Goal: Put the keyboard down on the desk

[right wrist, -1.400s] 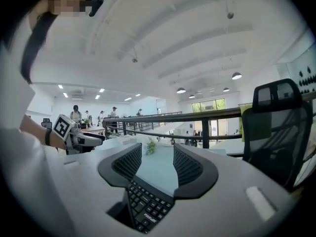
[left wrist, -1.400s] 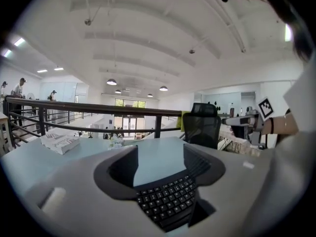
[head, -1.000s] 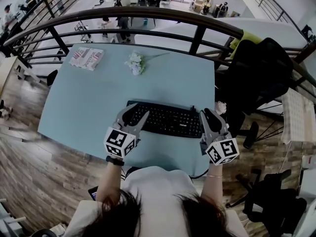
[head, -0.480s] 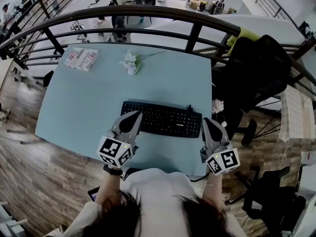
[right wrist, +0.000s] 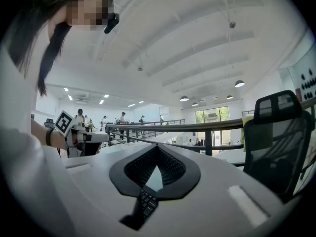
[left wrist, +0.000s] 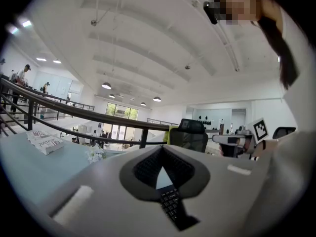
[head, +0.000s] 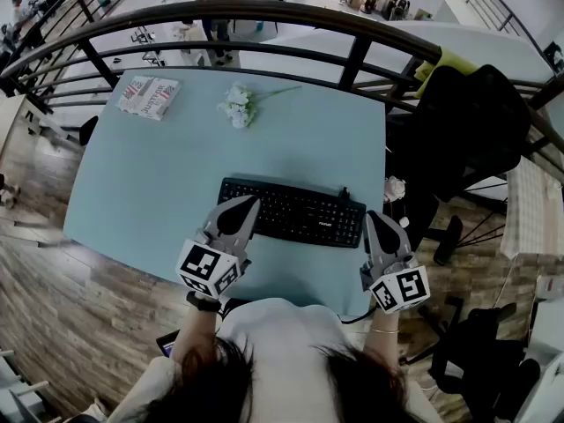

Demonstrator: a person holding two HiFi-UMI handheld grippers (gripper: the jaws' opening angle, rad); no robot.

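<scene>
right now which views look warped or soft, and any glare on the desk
Head view: fisheye bows the railing into an arc; the keyboard is sharp and the desk evenly lit, no glare. Left gripper view: black round vignette, near foreground soft, ceiling lamps bright. Right gripper view: same vignette and soft foreground.
</scene>
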